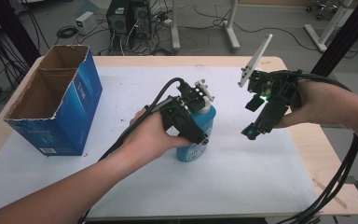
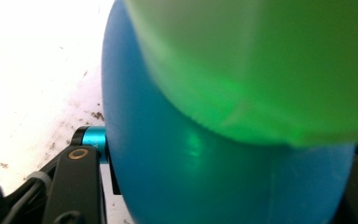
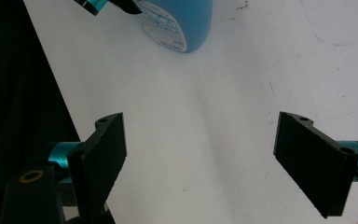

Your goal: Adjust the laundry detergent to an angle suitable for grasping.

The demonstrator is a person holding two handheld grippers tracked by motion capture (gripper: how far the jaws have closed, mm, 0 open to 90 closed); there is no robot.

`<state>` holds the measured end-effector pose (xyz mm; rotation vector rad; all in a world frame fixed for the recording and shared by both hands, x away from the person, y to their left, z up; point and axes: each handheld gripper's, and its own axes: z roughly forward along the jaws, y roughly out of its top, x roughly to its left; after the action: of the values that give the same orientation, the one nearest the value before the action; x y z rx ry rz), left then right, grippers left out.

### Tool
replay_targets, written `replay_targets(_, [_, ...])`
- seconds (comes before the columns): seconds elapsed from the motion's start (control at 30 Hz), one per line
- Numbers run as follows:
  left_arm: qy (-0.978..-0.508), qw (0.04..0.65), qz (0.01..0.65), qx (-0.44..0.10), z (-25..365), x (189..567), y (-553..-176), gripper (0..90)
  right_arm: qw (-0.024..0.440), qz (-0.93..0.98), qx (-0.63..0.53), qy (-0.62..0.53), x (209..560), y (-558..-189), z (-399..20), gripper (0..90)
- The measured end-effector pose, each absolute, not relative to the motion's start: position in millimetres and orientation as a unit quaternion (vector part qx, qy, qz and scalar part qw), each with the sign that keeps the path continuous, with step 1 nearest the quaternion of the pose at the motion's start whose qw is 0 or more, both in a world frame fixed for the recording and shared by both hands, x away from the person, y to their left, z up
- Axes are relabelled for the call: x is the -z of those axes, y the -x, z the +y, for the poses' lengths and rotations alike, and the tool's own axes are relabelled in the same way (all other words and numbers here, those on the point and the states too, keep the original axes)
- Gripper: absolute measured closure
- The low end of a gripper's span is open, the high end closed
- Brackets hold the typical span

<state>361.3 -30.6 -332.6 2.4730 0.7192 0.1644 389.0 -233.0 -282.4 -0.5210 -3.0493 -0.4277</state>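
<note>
My left gripper (image 1: 196, 122) squeezes the blue bottle (image 1: 198, 135) from both sides. The bottle stands upright on the white mat (image 1: 242, 177), in the middle of the table. In the left gripper view the bottle (image 2: 214, 177) is right between my jaws, very close, and its pale cap end (image 2: 261, 65) looks green and blurry. My right gripper (image 1: 256, 130) hangs just beside the bottle, not touching it. Its jaws are spread wide with nothing in between. An open blue cardboard box (image 1: 51, 102) stands well off on my left gripper's far side.
</note>
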Motion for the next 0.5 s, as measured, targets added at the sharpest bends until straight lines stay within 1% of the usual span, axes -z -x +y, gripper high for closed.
replay_targets(0.5, [-0.921,0.281,0.263,-0.066,-28.1,332.0,-360.9,43.7,0.010,-0.976,0.138,0.170,282.6,-388.3,-234.0,16.6])
